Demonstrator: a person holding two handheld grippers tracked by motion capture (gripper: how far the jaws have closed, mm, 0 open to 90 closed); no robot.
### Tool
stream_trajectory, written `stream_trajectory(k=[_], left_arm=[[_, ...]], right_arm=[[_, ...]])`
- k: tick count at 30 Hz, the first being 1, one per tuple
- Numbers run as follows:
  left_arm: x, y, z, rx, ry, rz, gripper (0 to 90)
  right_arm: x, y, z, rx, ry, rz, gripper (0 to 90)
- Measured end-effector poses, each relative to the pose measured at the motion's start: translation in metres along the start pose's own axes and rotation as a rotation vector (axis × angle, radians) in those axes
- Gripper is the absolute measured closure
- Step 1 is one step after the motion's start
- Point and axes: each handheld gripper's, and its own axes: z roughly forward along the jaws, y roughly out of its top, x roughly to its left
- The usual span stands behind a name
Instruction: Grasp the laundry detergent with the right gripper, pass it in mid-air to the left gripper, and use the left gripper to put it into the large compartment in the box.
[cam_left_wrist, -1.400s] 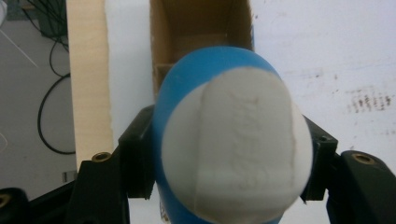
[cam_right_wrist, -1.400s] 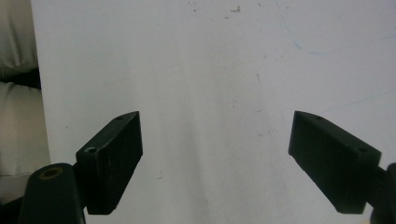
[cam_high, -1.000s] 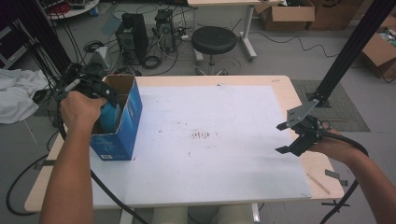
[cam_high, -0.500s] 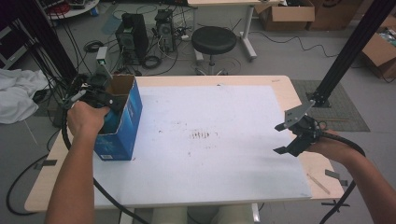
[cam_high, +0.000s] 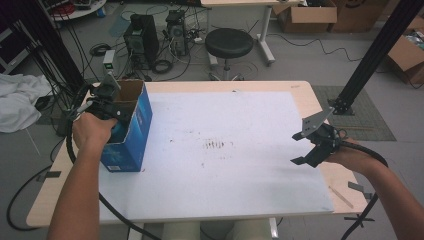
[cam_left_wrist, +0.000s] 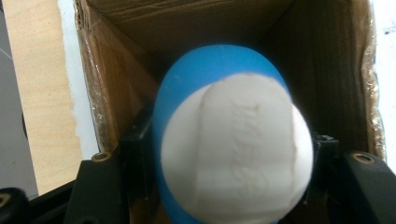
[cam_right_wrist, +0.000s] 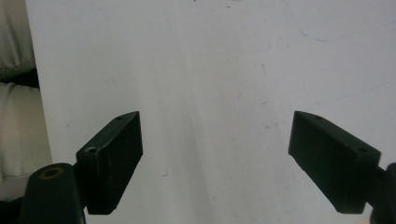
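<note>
My left gripper (cam_left_wrist: 219, 158) is clamped on a blue and white rounded object (cam_left_wrist: 229, 144), one black jaw pressed against each side of it. I hold it in the open top of the blue cardboard box (cam_high: 131, 131), with the brown inner walls around and beyond it. The box stands upright at the left side of the desk (cam_high: 260, 90), on the white sheet (cam_high: 235, 175) that covers most of the top, and my left hand (cam_high: 92, 131) sits over its near rim. My right gripper (cam_right_wrist: 217, 163) hangs over the bare white sheet near the right edge, well apart from the box, its jaws spread wide with nothing between them. My right hand (cam_high: 352, 157) grips it from behind.
</note>
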Motion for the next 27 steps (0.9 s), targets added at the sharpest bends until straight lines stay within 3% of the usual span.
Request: stream_trajectory(k=[15, 20, 27], left_arm=[[0.001, -0.001, -0.001, -0.015, -0.009, -0.015, 36.6], [0.006, -0.001, -0.007, -0.035, -0.048, -0.036, 35.8], [0.007, -0.001, -0.014, -0.055, -0.051, -0.04, 32.6]], right_arm=[[0.001, -0.002, 0.002, -0.004, 0.011, 0.011, 17.8], [0.0, -0.001, 0.004, -0.004, 0.017, 0.011, 17.8], [0.001, 0.003, 0.006, -0.003, 0.022, 0.004, 17.8]])
